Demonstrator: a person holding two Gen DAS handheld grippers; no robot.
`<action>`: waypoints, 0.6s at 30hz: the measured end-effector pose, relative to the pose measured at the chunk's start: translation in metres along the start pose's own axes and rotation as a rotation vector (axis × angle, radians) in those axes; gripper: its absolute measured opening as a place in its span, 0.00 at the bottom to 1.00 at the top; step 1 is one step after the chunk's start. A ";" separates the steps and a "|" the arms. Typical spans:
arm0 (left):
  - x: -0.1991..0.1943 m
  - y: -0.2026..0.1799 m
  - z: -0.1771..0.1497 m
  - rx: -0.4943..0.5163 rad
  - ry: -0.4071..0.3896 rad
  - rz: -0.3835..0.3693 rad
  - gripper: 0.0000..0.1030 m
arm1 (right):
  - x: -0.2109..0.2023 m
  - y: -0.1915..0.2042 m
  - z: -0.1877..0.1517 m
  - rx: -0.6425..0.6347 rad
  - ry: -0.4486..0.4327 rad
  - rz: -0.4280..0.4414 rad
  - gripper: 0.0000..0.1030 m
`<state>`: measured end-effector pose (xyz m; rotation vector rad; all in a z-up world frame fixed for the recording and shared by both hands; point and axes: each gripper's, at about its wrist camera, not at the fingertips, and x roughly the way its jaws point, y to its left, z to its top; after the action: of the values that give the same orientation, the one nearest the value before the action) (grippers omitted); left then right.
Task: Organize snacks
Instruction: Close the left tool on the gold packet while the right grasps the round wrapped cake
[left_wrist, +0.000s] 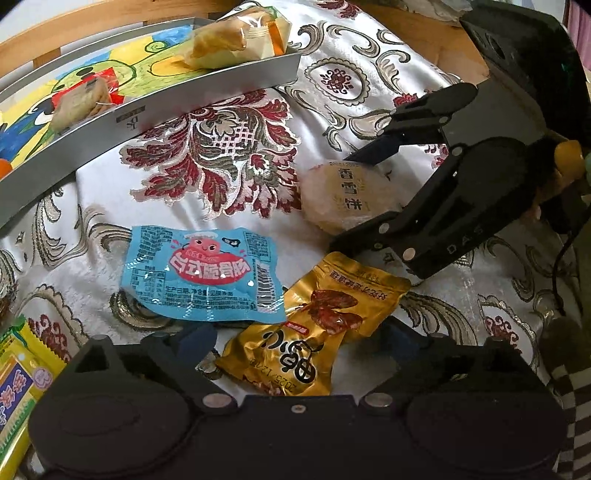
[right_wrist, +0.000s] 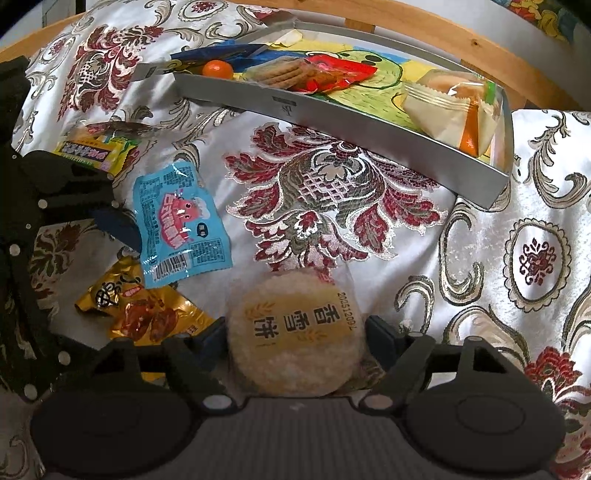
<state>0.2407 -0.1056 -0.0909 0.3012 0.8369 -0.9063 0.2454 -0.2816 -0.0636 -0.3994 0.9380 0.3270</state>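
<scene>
Right gripper (right_wrist: 295, 332): my jaws stand wide, one finger on each side of the round rice cracker packet (right_wrist: 293, 341); whether the pads touch it I cannot tell.
Left gripper (left_wrist: 301, 334): my jaws are spread wide and hold nothing; the gold snack pouch (left_wrist: 314, 325) lies between the fingertips on the cloth.
Blue sausage packet (left_wrist: 203, 273): flat on the brocade tablecloth (left_wrist: 229, 162), just beside the gold pouch, overlapping its corner.
Yellow-green wafer packet (right_wrist: 98, 149): on the cloth near the left gripper, beyond the blue packet in the right view.
Grey tray (right_wrist: 332, 122): toward the far edge of the table, floor printed with a cartoon.
Tray contents: biscuit pack in red wrapper (right_wrist: 306, 72), small orange fruit (right_wrist: 218, 69), pale wrapped cake (right_wrist: 450, 107) at one end.
Wooden rail (right_wrist: 480, 48): behind the tray.
</scene>
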 end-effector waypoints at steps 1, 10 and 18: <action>0.000 0.000 0.000 -0.004 -0.001 0.003 0.86 | 0.000 0.000 0.000 0.003 -0.001 0.000 0.80; -0.011 0.002 -0.001 -0.074 0.019 0.014 0.53 | 0.002 0.001 -0.002 0.026 -0.027 -0.007 0.75; -0.025 -0.014 -0.008 -0.145 0.020 0.115 0.48 | -0.007 0.010 -0.004 0.017 -0.020 0.012 0.74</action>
<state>0.2173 -0.0952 -0.0754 0.2303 0.8898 -0.7327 0.2346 -0.2755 -0.0622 -0.3742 0.9234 0.3334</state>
